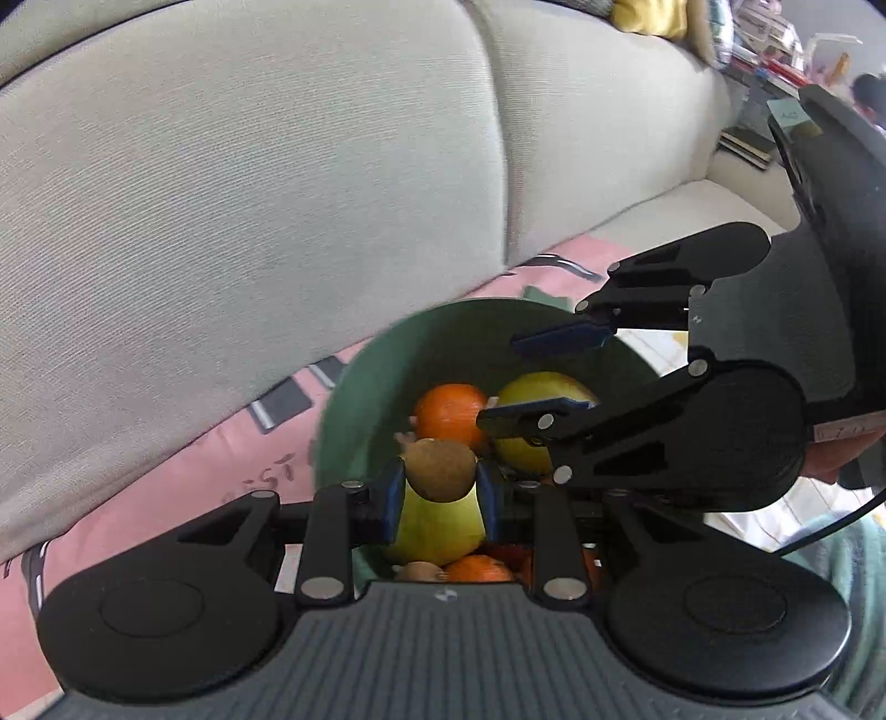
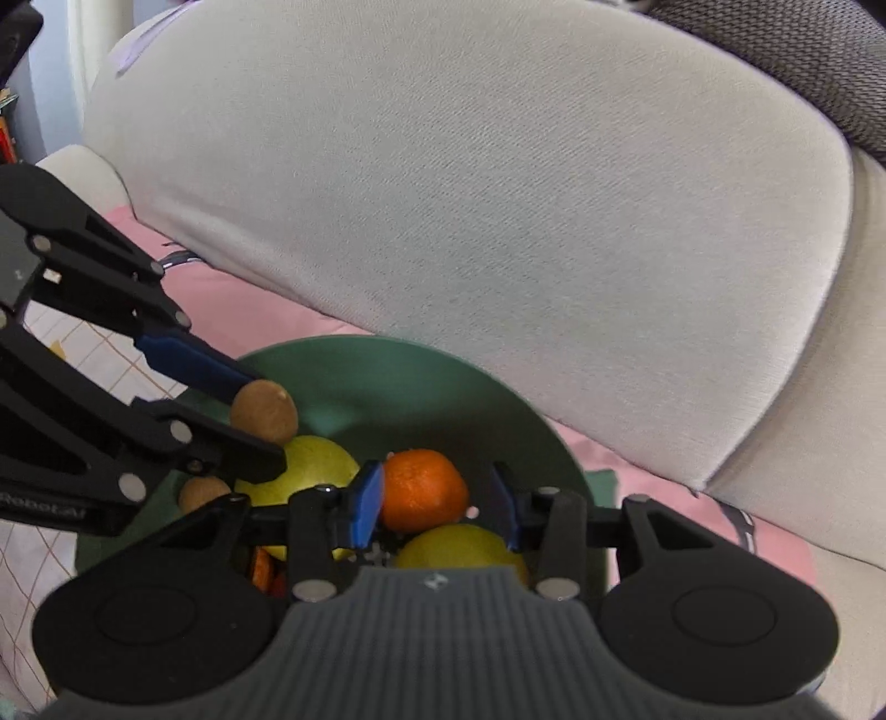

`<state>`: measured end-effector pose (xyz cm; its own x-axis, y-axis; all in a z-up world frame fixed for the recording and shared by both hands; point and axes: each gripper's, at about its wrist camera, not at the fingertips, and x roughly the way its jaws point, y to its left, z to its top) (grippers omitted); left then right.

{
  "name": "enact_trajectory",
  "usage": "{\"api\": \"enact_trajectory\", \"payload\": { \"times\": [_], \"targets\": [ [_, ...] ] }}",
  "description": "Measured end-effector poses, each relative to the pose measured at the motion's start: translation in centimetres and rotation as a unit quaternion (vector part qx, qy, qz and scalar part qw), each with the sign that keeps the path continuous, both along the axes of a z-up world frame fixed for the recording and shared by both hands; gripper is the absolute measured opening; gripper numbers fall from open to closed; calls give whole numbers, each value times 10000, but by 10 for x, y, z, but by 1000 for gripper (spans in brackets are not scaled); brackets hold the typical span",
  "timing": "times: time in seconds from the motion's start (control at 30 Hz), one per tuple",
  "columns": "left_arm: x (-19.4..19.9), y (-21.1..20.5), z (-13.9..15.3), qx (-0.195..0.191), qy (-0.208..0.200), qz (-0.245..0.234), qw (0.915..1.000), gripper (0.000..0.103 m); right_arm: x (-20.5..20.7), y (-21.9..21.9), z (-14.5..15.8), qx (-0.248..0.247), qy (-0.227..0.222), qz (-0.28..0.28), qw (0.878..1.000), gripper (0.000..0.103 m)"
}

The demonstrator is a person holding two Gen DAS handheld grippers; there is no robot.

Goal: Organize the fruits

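A green bowl (image 1: 365,387) (image 2: 398,382) rests on a pink cloth on a sofa. It holds an orange (image 1: 451,412) (image 2: 423,490), yellow-green fruits (image 1: 534,432) (image 2: 315,471), a second kiwi (image 2: 202,494) and more fruit low in the bowl. My left gripper (image 1: 440,495) (image 2: 260,412) is shut on a brown kiwi (image 1: 440,471) (image 2: 264,411) and holds it above the fruit. My right gripper (image 2: 437,507) (image 1: 531,382) is open over the bowl, its blue pads either side of the orange, not closed on it.
The grey sofa backrest (image 1: 249,194) (image 2: 498,194) rises right behind the bowl. The pink cloth (image 1: 166,498) covers the seat. A white checked cloth (image 2: 83,349) lies left of the bowl. Books and clutter (image 1: 764,50) sit at the far right.
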<state>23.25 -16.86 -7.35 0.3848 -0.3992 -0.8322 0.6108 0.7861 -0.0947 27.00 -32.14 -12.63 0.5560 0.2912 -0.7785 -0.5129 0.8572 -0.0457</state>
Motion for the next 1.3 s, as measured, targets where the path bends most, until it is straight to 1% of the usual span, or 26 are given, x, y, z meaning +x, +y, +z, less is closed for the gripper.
{"api": "enact_trajectory", "payload": {
  "times": [0.13,0.27,0.33,0.47,0.6,0.67,0.7,0.8,0.9,0.93,1.07,1.13,1.2,1.23,1.27,1.3],
  "targets": [
    [-8,-13,1,-8,41,-249,9997,30,-16,-11,5,-151,-13,58,9999,40],
    [-11,-31,-6,135,10,-450,9989,30,-30,-25,8,-113,22,57,9999,40],
    [-10,-38,-10,183,77,-530,9984,30,-36,-27,6,-202,23,93,9998,40],
    [-7,-47,-18,287,148,-602,9977,30,-43,-28,-1,-376,17,133,9992,40],
    [-7,-48,-23,311,163,-568,9978,31,-44,-29,-5,-357,68,157,9992,40],
    [-7,-49,-23,334,159,-522,9979,32,-44,-29,-6,-381,82,165,9991,40],
    [-6,-50,-24,351,146,-496,9980,35,-44,-29,-7,-390,95,164,9991,40],
    [-7,-45,-21,300,188,-388,9986,38,-44,-28,-5,-397,129,154,9990,40],
    [-11,-39,-14,215,137,-299,9992,51,-46,-27,-3,-401,143,143,9990,40],
    [-13,-36,-10,175,103,-278,9994,53,-47,-26,-2,-407,143,144,9990,40],
    [-24,-23,7,86,-84,-149,9998,53,-50,-23,7,-345,107,106,9993,41],
    [-31,-14,20,48,-232,28,9997,54,-54,-21,16,-206,93,49,9997,41],
    [-37,0,34,-32,-328,301,9990,54,-59,-18,25,-39,78,-36,10000,41],
    [-40,8,41,-112,-344,466,9983,54,-62,-15,30,20,60,-80,9999,42],
    [-43,16,49,-201,-372,617,9972,54,-66,-11,35,60,23,-128,9999,47],
    [-47,25,57,-289,-420,760,9958,54,-70,-7,41,91,-33,-174,9998,50]
  ]
}}
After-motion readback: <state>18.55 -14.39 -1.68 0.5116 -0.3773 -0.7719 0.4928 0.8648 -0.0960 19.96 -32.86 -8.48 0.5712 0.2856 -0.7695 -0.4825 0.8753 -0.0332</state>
